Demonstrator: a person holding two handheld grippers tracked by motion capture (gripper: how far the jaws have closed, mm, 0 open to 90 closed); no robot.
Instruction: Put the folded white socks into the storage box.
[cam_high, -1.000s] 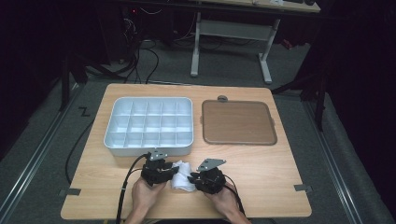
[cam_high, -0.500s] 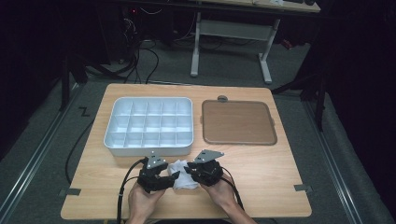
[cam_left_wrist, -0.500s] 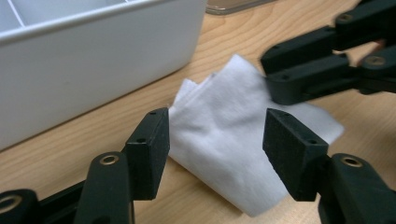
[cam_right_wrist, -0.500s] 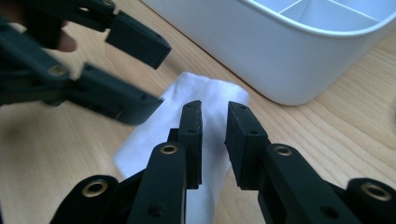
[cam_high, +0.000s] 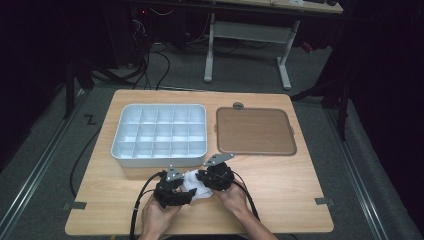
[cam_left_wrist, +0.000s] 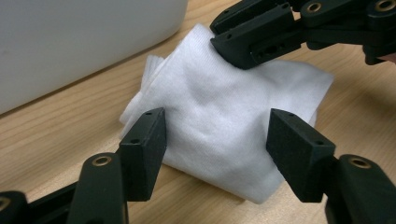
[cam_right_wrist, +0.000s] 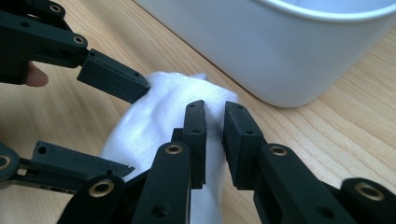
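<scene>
Setting: a person at a wooden tabletop (cam_high: 280, 200) in a dark room, forearms entering from the near edge, a black two-jaw tool in each hand.

Cloth: a white cloth (cam_left_wrist: 224, 116), bunched and folded, lies on the tabletop near the front edge, between the two tools and just in front of the tray; in the high view it shows as a small white patch (cam_high: 194, 186).

Left tool: the left tool (cam_left_wrist: 217, 144) faces the cloth with its jaws set wide apart, one on each side of the near fold; whether they touch the fabric cannot be told. In the high view it sits at the cloth's left (cam_high: 172, 192).

Right tool: the right tool (cam_right_wrist: 214, 135) has its jaws drawn nearly together with a thin strip of white fabric between them, clamped on the cloth's far edge. In the high view it sits at the cloth's right (cam_high: 215, 177).

Tray: a white compartment tray (cam_high: 125, 150), divided into a grid of cells, stands on the left half of the tabletop, its near wall just beyond the cloth.

Mat: a brown square mat (cam_high: 255, 131) with rounded corners lies flat to the right of the tray, apart from it.

Background: cables on the floor and a white-legged desk frame beyond the tabletop.
</scene>
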